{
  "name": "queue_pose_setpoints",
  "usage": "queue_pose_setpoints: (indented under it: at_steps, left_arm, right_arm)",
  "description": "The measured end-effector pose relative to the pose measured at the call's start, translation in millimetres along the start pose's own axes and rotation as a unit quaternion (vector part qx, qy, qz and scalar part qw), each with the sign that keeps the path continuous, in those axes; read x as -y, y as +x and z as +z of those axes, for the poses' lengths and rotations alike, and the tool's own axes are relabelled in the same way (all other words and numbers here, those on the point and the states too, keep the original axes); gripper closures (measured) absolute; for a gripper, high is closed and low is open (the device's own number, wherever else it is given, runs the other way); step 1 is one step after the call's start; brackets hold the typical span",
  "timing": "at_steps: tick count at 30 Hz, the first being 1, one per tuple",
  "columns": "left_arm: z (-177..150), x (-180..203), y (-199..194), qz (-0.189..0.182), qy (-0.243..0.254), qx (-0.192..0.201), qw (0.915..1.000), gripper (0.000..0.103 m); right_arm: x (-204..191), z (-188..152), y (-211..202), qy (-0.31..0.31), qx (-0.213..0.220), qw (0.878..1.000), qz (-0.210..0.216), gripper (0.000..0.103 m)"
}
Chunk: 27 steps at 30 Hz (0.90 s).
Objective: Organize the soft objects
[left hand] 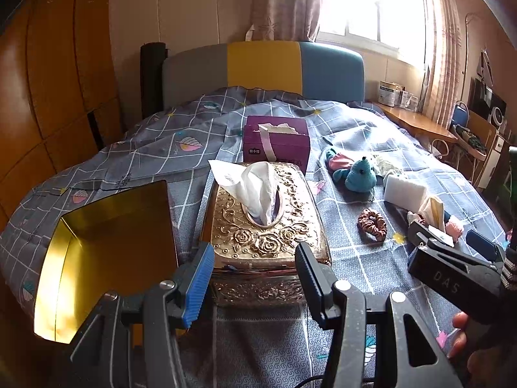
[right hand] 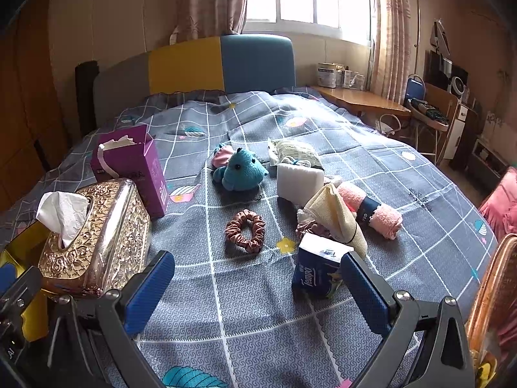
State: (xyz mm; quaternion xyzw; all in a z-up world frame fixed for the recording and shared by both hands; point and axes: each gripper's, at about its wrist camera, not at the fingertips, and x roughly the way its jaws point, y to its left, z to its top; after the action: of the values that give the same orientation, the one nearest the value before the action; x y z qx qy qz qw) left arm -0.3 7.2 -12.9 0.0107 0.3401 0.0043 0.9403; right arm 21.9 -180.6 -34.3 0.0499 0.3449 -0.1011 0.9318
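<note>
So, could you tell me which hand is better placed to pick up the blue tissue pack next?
The right. The right gripper is open with the blue tissue pack lying just ahead beside its right finger. The left gripper, also open, faces the gold tissue box, away from the pack.

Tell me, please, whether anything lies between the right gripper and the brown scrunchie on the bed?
Nothing visible does. The right gripper stands open over bare bedspread, and the scrunchie lies straight ahead of it. The tissue pack sits off to the right.

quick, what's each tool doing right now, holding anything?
Left tool: open, holding nothing.
Right tool: open, holding nothing.
</note>
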Motion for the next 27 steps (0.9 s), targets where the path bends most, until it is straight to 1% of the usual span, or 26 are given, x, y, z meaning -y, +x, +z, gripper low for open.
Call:
queue_pose_setpoints:
  at_steps: [4,7,9,12,13,14,17,19,22,23,25,27]
  left_arm:
    - [0.2,2.2,1.2,-0.005,0.003,-0.004,1.0,0.051]
    - [1.7,5.6,1.7,-0.02,0.01,-0.008,0.9997,0.051]
    - [4.1,7.7,0.0,-0.05,0.014,-0.008,0.9986,0.05]
    - [10.7,12.4,-3.5,-0.111,0.02,-0.006,0.9936,0.036]
    - [14.1,16.1,-4.2,-0.132,0.023,-0.007,0.991,0.035]
    - [16.7,20.4,-4.7,-0.144,0.027,-0.008,0.9892,0.035]
    - [25.7,36.2,-1.3,-0.16,0.048,-0.018,0.9857,0.035]
    - [33.2,50.9,6.6,-0.166,0.068,-0.036,0.9831,0.035]
    - [41.5,75.4,19.8,-0.179,0.096,-0.063,0.977,0.035]
    - [44.4,85.1,25.5,-0.183,0.107,-0.074,0.9745,0.035]
    - [47.1,97.0,41.4,-0.195,0.111,-0.094,0.97,0.035]
    - [49.8,113.8,64.9,-0.197,0.112,-0.132,0.965,0.035]
  right_arm:
    - [5.3,0.9,2.1,0.005,-0.002,1.0,-0.002,0.0]
    - [13.6,5.4,5.3,0.015,-0.004,1.0,-0.001,0.0]
    - [23.3,11.1,8.8,0.027,-0.006,1.0,0.001,0.0]
    - [48.1,24.8,17.6,0.057,-0.013,0.998,-0.002,0.0]
    - [59.3,30.8,20.7,0.071,-0.013,0.997,-0.004,0.0]
    - [68.6,35.5,23.5,0.081,-0.015,0.997,-0.005,0.0]
    - [99.4,50.1,35.3,0.109,-0.024,0.994,-0.007,0.0]
    - [116.1,56.8,45.5,0.119,-0.035,0.992,-0.009,0.0]
    - [138.0,62.2,58.7,0.135,-0.039,0.99,-0.015,0.0]
    - [145.2,63.5,62.9,0.143,-0.037,0.989,-0.011,0.0]
    - [156.4,64.0,68.7,0.163,-0.03,0.986,-0.01,0.0]
    - [165.1,63.8,71.6,0.181,-0.02,0.983,-0.003,0.0]
